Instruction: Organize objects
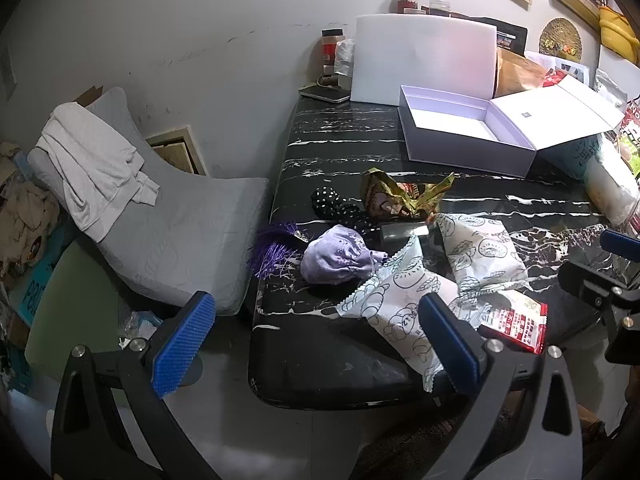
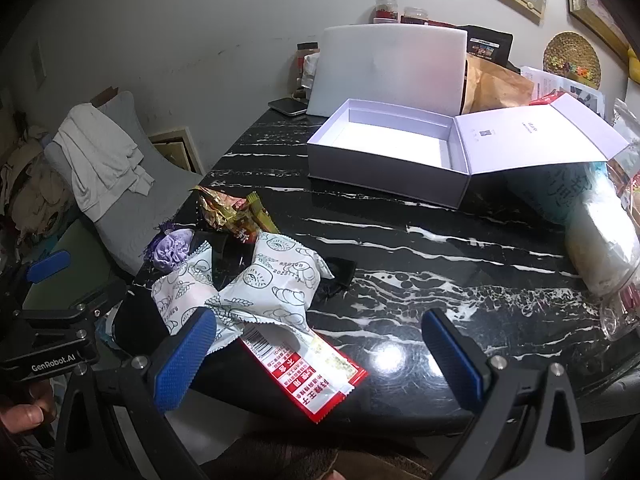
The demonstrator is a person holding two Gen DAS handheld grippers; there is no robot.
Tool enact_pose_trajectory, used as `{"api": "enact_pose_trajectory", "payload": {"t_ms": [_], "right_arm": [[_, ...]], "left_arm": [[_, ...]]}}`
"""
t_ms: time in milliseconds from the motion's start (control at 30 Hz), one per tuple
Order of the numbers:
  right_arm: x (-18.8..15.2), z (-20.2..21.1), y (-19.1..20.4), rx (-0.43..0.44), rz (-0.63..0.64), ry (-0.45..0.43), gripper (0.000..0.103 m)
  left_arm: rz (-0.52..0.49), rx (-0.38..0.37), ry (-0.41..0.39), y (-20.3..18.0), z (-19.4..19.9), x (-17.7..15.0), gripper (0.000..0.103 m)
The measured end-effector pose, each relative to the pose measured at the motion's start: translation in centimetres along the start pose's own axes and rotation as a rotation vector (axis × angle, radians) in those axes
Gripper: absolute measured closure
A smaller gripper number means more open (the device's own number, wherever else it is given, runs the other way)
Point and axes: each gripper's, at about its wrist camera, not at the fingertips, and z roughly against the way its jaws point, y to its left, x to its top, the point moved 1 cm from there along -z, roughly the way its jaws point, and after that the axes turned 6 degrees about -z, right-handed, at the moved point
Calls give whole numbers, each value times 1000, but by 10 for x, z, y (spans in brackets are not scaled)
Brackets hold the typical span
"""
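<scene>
Glossy black marble-look table (image 2: 400,240), matt lilac card box (image 2: 384,168), crinkly red foil packet (image 2: 316,376), ribbed blue claw pads (image 2: 180,364).

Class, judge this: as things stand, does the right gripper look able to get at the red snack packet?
Probably yes. The right gripper is open, the red snack packet lies flat just below it near the table edge, only its far end under a white wrapper.

An empty white box (image 2: 384,148) sits open on the black marble counter (image 2: 420,248), lid flat beside it. Nearby lie two printed bread packets (image 2: 276,280), a red snack wrapper (image 2: 308,376), a lilac pouch (image 1: 336,256) and a crumpled gold wrapper (image 1: 400,196).
</scene>
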Motion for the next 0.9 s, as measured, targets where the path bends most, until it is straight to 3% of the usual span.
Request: {"api": "enact_pose_trajectory", "payload": {"t_ms": [900], "right_arm": [[-1,0,4,0,7,1,1]], "left_arm": [[-8,-3,12,-3,1,1,1]]}}
